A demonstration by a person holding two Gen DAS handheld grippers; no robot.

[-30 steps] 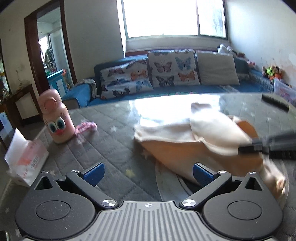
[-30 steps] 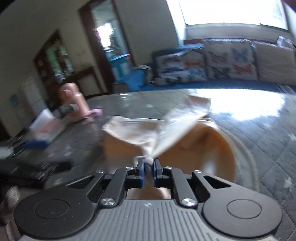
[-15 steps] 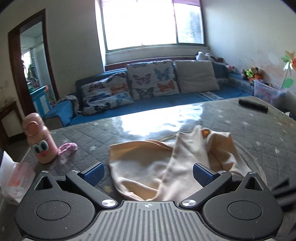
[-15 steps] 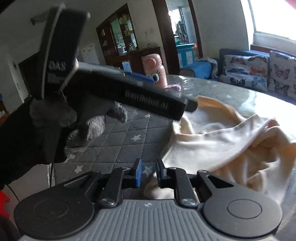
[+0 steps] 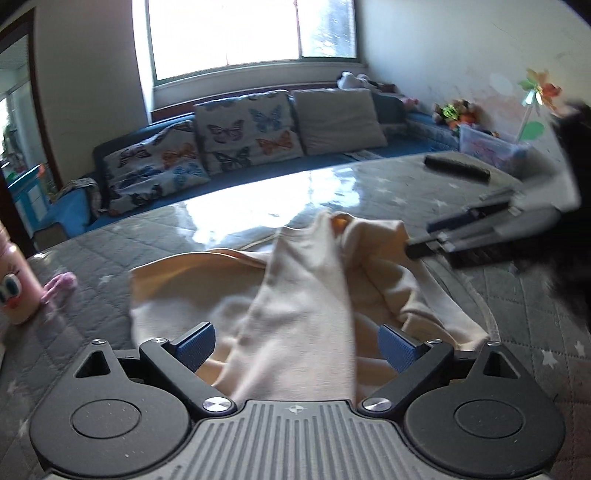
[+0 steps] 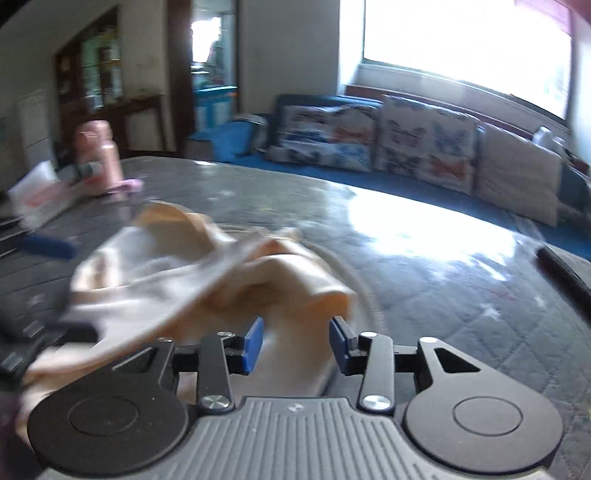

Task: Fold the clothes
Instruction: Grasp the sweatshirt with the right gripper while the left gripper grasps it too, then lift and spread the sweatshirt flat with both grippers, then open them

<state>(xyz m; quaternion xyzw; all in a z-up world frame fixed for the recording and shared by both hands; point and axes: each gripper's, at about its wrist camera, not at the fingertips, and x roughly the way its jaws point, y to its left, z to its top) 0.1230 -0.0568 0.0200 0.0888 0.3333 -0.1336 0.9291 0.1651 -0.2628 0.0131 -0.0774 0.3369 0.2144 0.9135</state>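
Left wrist view, left gripper [image 5: 295, 347]: blue pads spread wide, a band of cloth running up between them without either pad pressing it
Right wrist view, right gripper [image 6: 295, 345]: pads apart with a clear gap, cloth lying in the gap and under it, nothing pinched
Garment [image 5: 306, 295]: cream and pale orange, rumpled in loose folds on the grey quilted table [image 5: 184, 243], close in front of both grippers; blurred in the right wrist view [image 6: 207, 273]
Right gripper seen from the left [image 5: 476, 236]: comes in from the right side, its tip at the garment's far right edge; whether it touches the cloth cannot be told
Pink bottle [image 5: 11, 291]: cartoon eyes, upright at the table's left edge, well apart from the garment
Pink scrap [image 5: 59, 288]: just beside the bottle
Black remote [image 5: 456, 166]: far right part of the table
Sofa [image 5: 81, 206]: blue, beyond the table
Butterfly cushions [image 5: 247, 131]: leaning on the sofa back under the bright window [image 5: 251, 33]
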